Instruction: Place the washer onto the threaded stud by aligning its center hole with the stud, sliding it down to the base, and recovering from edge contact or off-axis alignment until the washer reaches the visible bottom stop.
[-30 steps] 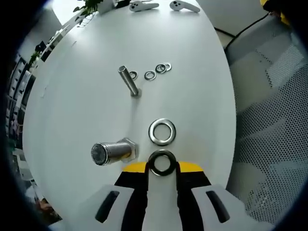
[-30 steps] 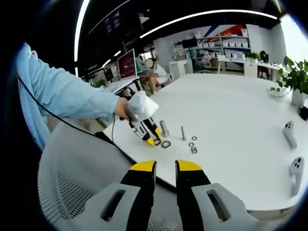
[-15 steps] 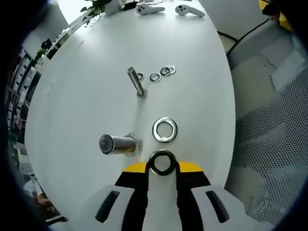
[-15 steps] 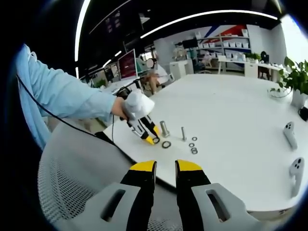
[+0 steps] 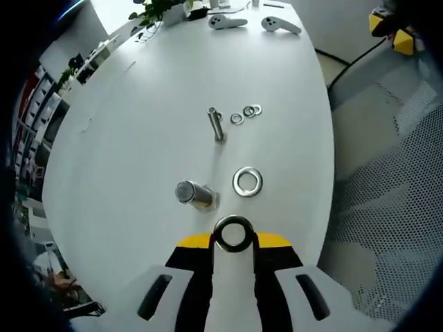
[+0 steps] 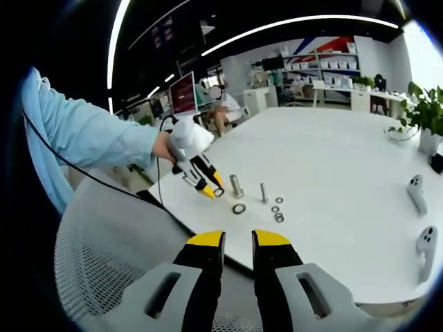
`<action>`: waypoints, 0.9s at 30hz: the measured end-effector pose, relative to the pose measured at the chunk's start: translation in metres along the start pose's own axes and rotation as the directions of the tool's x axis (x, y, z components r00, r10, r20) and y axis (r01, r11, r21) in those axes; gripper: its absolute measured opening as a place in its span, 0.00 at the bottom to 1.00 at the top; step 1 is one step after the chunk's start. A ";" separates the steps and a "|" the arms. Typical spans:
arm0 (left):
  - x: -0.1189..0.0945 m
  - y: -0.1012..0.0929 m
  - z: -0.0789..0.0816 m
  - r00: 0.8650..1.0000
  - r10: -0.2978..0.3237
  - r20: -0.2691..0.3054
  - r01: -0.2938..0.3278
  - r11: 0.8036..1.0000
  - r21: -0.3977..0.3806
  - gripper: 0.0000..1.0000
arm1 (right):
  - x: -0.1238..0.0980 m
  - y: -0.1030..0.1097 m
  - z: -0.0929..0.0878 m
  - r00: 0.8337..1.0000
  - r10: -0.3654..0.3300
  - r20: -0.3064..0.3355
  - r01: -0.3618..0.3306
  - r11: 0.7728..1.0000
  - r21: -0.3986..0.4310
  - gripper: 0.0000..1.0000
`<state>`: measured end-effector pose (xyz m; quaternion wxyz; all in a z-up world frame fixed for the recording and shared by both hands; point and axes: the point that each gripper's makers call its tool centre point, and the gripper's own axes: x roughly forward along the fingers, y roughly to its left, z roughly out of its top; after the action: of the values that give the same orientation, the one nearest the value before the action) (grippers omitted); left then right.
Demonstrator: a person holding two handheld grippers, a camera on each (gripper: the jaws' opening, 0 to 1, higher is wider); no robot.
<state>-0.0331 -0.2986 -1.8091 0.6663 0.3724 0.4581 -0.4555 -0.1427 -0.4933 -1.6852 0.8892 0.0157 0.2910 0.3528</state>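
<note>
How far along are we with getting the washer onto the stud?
Pickup looks done: the left gripper holds a washer between its tips, above the table. In hand: carrying it toward the large threaded stud. Left: align the hole, slide it to the base. A second large washer lies beside the stud; the right gripper is idle.

- Left gripper view: thick stud [image 5: 194,194] stands mid-frame on the table [image 5: 124,138].
- Loose washer [image 5: 247,181] lies right of it.
- Thin stud [image 5: 216,123] above, small washers [image 5: 247,111] to its right.

White table [image 5: 138,117] with two studs [image 5: 196,195], loose washers [image 5: 247,181], two controllers [image 5: 280,24].
</note>
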 end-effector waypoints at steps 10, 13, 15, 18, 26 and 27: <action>-0.021 0.006 0.007 0.999 0.032 0.040 -0.031 0.999 -0.013 0.19 | 0.000 0.000 0.000 1.000 -0.001 0.001 0.001 1.000 0.003 0.18; -0.025 0.009 0.010 0.998 0.039 0.052 -0.038 0.999 -0.014 0.19 | 0.000 0.000 0.000 1.000 0.000 0.000 0.000 1.000 0.002 0.18; -0.029 0.011 0.013 0.997 0.039 0.063 -0.038 0.999 -0.026 0.19 | 0.000 0.000 0.000 1.000 0.001 -0.001 -0.001 1.000 0.002 0.18; -0.033 0.016 0.017 0.996 0.051 0.073 -0.049 0.998 -0.031 0.19 | 0.000 0.001 -0.001 1.000 0.004 -0.003 -0.004 1.000 0.001 0.18; -0.036 0.025 0.030 0.995 0.066 0.077 -0.064 0.998 -0.018 0.19 | 0.000 0.002 -0.001 1.000 0.008 -0.005 -0.008 1.000 0.000 0.18; -0.036 0.025 0.031 0.995 0.065 0.076 -0.064 0.998 -0.014 0.19 | 0.000 0.002 -0.001 1.000 0.008 -0.004 -0.008 1.000 0.000 0.18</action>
<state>-0.0070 -0.3097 -1.7640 0.6998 0.3655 0.4227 -0.4450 -0.1445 -0.4923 -1.6855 0.8871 0.0164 0.2927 0.3565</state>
